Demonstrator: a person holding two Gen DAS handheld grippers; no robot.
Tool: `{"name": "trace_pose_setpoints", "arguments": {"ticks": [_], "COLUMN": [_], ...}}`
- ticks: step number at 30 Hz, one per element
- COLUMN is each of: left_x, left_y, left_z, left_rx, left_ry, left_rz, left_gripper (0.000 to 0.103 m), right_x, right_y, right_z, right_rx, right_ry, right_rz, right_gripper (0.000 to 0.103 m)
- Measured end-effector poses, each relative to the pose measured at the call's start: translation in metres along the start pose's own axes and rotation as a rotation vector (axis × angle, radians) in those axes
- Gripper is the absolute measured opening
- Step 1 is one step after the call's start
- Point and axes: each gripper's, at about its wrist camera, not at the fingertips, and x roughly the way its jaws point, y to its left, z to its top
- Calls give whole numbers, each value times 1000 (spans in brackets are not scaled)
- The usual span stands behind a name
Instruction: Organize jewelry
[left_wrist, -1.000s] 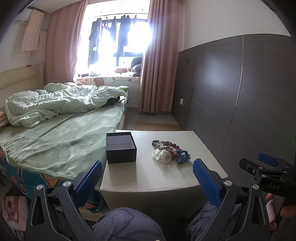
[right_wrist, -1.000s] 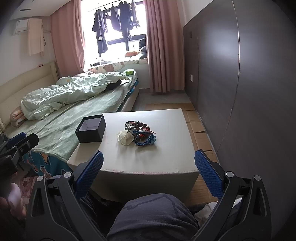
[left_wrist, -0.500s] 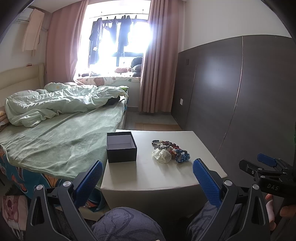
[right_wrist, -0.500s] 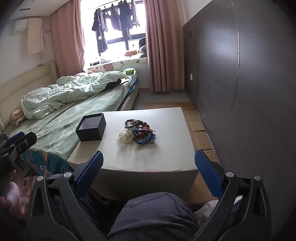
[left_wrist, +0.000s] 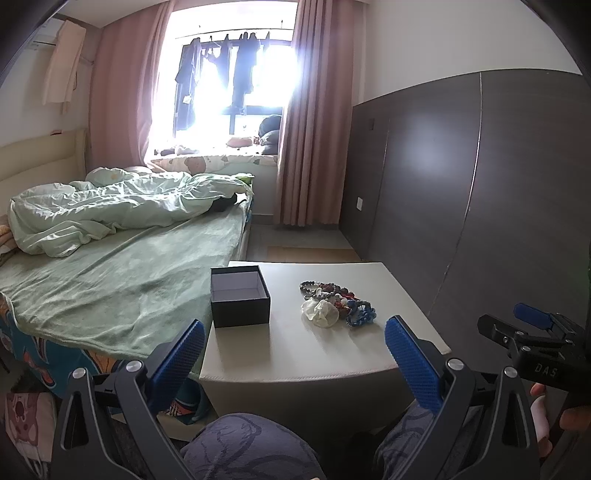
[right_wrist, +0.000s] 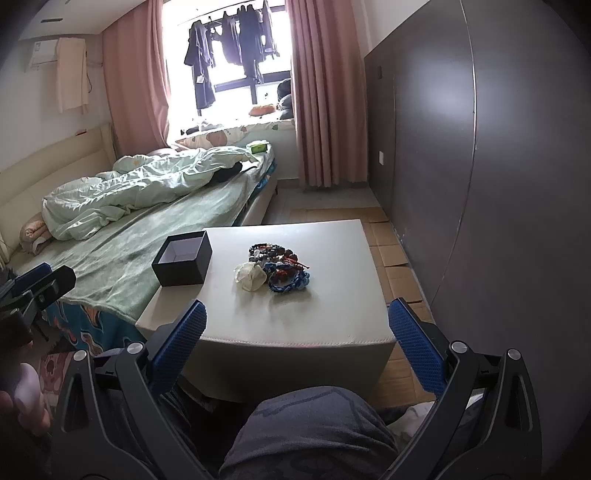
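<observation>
A pile of beaded bracelets (left_wrist: 338, 297) (right_wrist: 282, 267) lies in the middle of a white low table (left_wrist: 303, 354) (right_wrist: 295, 317), with a white crumpled pouch (left_wrist: 320, 312) (right_wrist: 250, 276) against its near-left side. An open, empty black box (left_wrist: 240, 297) (right_wrist: 182, 263) stands at the table's left edge. My left gripper (left_wrist: 294, 356) is open and empty, held back from the table's near edge. My right gripper (right_wrist: 297, 345) is open and empty, also short of the near edge. Both are above my knees.
A bed with a green blanket (left_wrist: 110, 280) (right_wrist: 122, 240) runs along the table's left side. A dark panelled wall (left_wrist: 480, 192) (right_wrist: 480, 166) stands to the right. Cardboard sheets (right_wrist: 391, 254) cover the floor beside the table. A window with pink curtains (left_wrist: 310, 129) is at the far end.
The right gripper has crept slightly forward and up toward the table. The left gripper has barely moved. Both stay open.
</observation>
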Motion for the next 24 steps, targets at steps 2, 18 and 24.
{"name": "trace_pose_setpoints", "arguments": {"ticks": [2, 18, 24], "left_x": [0, 40, 71], "left_y": [0, 4, 5], "left_z": [1, 11, 11], "left_rx": [0, -17, -36], "left_ry": [1, 49, 93], "left_rz": [-1, -27, -67], "left_gripper": [95, 95, 95], "right_x": [-1, 41, 73], "right_y": [0, -22, -35], "right_z": [0, 18, 23], "right_rx": [0, 58, 89], "right_ry": [-1, 47, 94], "right_rz": [1, 43, 86], "right_gripper": [99, 99, 99]}}
